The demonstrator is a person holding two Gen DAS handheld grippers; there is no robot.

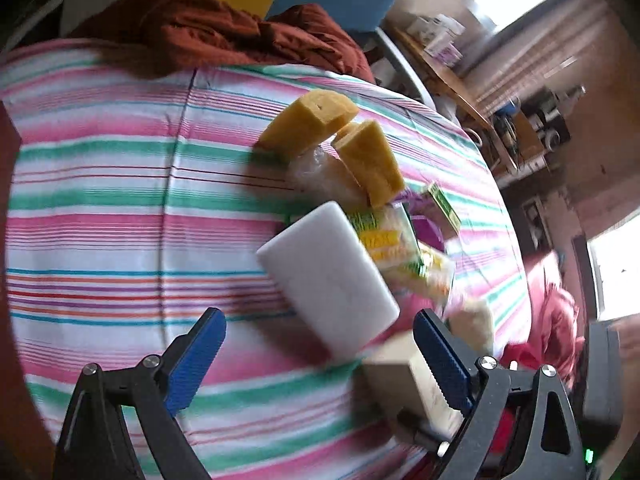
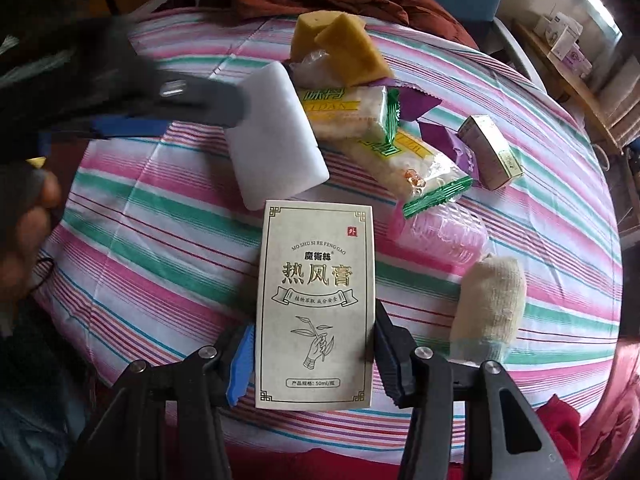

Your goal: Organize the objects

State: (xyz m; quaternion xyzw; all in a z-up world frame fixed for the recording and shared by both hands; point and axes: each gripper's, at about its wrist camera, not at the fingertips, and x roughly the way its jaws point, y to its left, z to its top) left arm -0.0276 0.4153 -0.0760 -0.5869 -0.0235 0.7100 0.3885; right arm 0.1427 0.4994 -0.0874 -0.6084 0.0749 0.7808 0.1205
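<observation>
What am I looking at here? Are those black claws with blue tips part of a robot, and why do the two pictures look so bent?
No robot: a person holds a two-finger gripper in each hand. Each carries a wide-angle camera, which bends the picture. The left gripper is open above a white block. The right gripper clamps a cream carton with Chinese print. On the striped cloth lie yellow sponges, snack packets, a small box and a knitted roll.
</observation>
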